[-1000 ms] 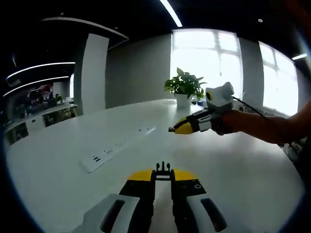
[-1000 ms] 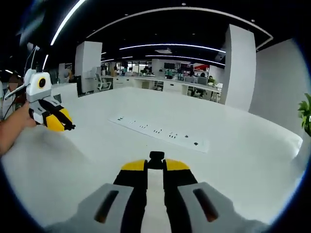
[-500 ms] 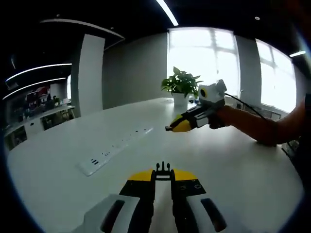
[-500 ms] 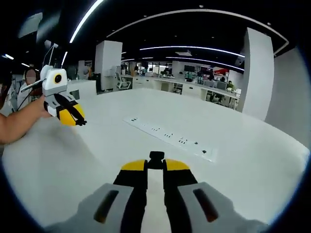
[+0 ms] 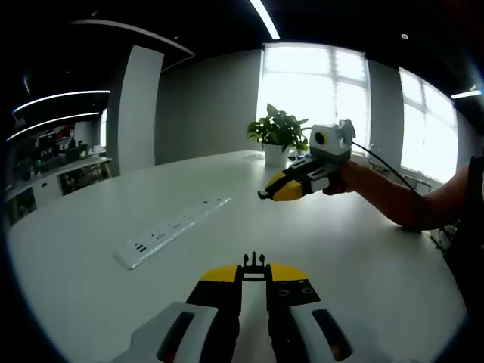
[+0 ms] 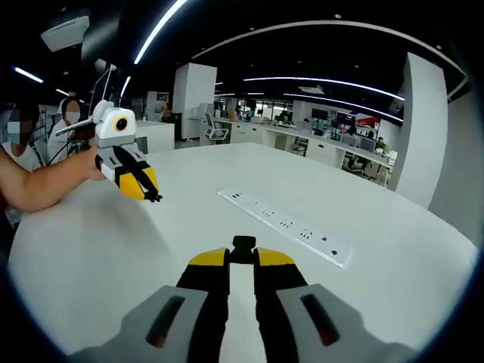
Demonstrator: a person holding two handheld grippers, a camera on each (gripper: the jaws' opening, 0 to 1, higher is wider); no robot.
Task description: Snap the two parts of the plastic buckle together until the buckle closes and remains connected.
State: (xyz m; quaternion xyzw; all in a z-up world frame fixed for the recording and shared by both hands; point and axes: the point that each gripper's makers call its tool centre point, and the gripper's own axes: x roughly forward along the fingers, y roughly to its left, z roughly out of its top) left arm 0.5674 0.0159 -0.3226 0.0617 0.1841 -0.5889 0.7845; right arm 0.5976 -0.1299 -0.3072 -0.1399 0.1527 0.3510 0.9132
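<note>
- Left gripper view: the left claw (image 5: 254,266) is clenched on a black pronged buckle part (image 5: 254,262), above the white surface (image 5: 363,257). The right claw (image 5: 266,194) is raised beside a plant (image 5: 281,130).
- Right gripper view: the right claw (image 6: 242,249) grasps the other buckle part (image 6: 243,243) near the power strip (image 6: 287,225).

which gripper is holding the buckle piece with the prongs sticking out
The left gripper: its black buckle piece ends in thin prongs. The right gripper pinches a blunt, blocky piece.
</note>
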